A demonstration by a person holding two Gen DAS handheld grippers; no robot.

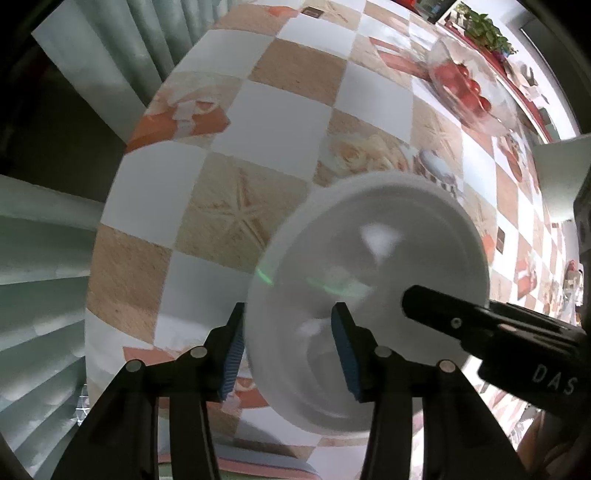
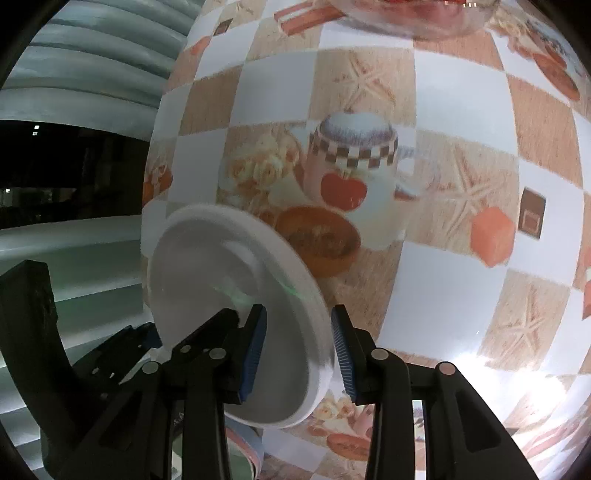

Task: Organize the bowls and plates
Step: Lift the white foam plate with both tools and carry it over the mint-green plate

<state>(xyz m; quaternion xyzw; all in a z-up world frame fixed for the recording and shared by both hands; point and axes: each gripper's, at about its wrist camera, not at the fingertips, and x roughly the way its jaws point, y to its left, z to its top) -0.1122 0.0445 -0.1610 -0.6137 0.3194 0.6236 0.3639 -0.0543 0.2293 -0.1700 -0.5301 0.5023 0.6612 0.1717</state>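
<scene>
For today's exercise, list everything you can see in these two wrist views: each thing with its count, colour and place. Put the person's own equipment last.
White bowl: one, white, on the tablecloth near the table's edge, its rim between the fingers of both grippers.
Glass bowl: one, clear, holding red fruit, at the far side of the table.
Tablecloth: one, checked white and beige with printed starfish, roses and cups, covering the table.
Curtain: pale green, pleated, beyond the table's edge.
Plant: one, green, on a far ledge.
Left gripper: black with blue pads, rim between its fingers, pads look clear of it.
Right gripper: black with blue pads, straddling the opposite rim.
</scene>
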